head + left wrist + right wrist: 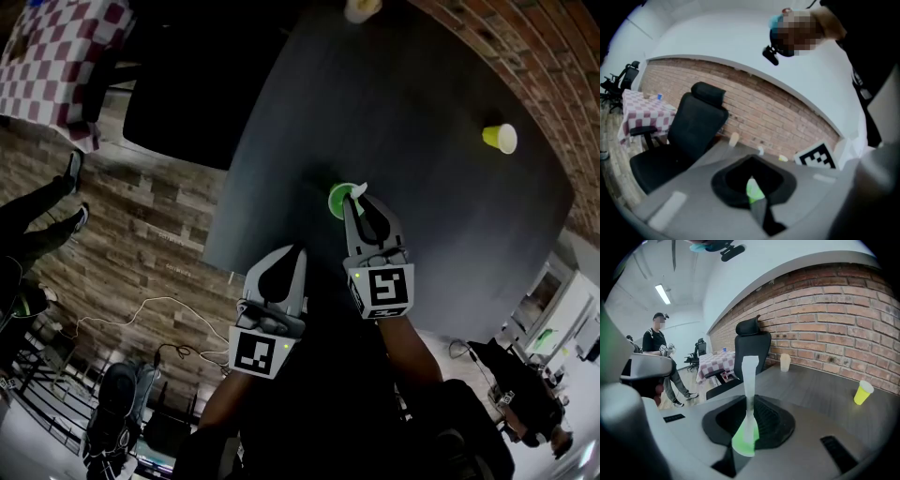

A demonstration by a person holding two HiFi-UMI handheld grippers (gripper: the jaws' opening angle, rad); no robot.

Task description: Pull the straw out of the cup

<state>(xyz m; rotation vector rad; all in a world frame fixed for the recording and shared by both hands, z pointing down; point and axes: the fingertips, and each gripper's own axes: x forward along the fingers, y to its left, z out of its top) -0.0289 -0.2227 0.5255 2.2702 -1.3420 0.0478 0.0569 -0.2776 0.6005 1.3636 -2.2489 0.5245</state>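
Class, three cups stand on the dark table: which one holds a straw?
The green plastic cup at the right gripper: its white straw is clamped there. The yellow cup and pale cup show none.

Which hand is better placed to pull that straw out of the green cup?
Right. The right gripper is shut on the straw above the green cup, so it likely only needs lifting. The left gripper sits back from the cup.

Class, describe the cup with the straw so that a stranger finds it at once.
Start at the dark table beside the brick wall. Near its close edge stands a green cup. Unlike the yellow cup and the pale cup farther off, it holds a white straw, pinched by the right gripper.
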